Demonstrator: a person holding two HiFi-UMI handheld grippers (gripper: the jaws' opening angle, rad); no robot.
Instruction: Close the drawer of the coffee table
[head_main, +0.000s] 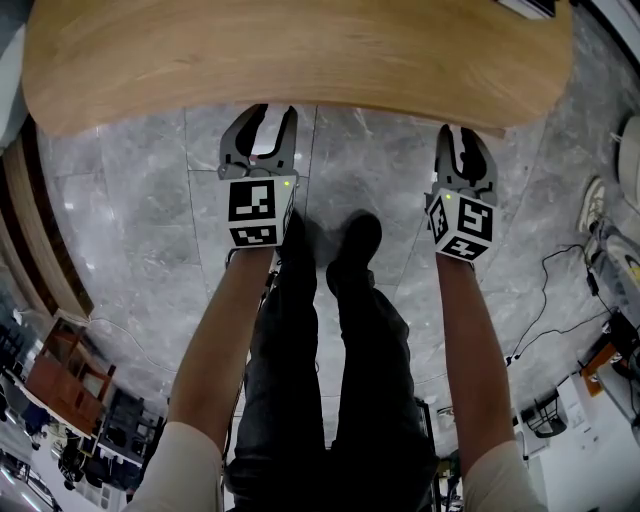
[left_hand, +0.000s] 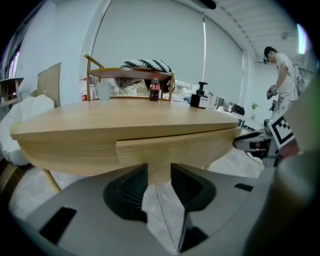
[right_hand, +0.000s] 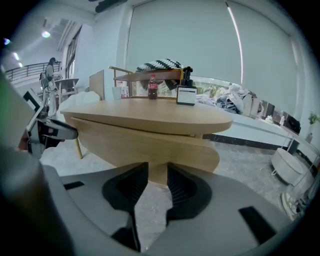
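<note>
- Task was not finished, by my read: the drawer (left_hand: 170, 150) front stood a small step proud of the apron of the coffee table (head_main: 300, 60) in the left gripper view, with a seam showing at its left end.
- In the right gripper view the drawer's right end stuck out below the tabletop.
- The drawer sat in the table's near side, facing the person, directly ahead of both grippers.
- Left gripper (head_main: 272, 115): jaws were apart with nothing clamped. Only the drawer front showed through the gap, beyond the tips.
- Right gripper (head_main: 462, 140): same. Its jaws were apart and empty, and it was aimed at the drawer front nearer the right end.
- In the head view both sets of tips were at the table's near edge. Whether they touched the drawer front could not be confirmed.
- Done so far, judged: the drawer looked nearly home, not wide open.
- Left to do, judged: push the front in until it is flush with the apron.
- Counts, task things: 1 coffee table, 1 drawer, 2 grippers.
- Counts on the tabletop: 1 bottle (left_hand: 154, 89) with a red label, 1 pale cup (left_hand: 104, 91), 1 black pump dispenser (left_hand: 200, 95).
- 1 wooden stand (left_hand: 131, 74) with 1 striped cushion (left_hand: 146, 64) stood at the far side. I could not tell whether it was on the table or behind it.
- 1 other person (left_hand: 281, 70) stood in the background at the right of the left gripper view.
</note>
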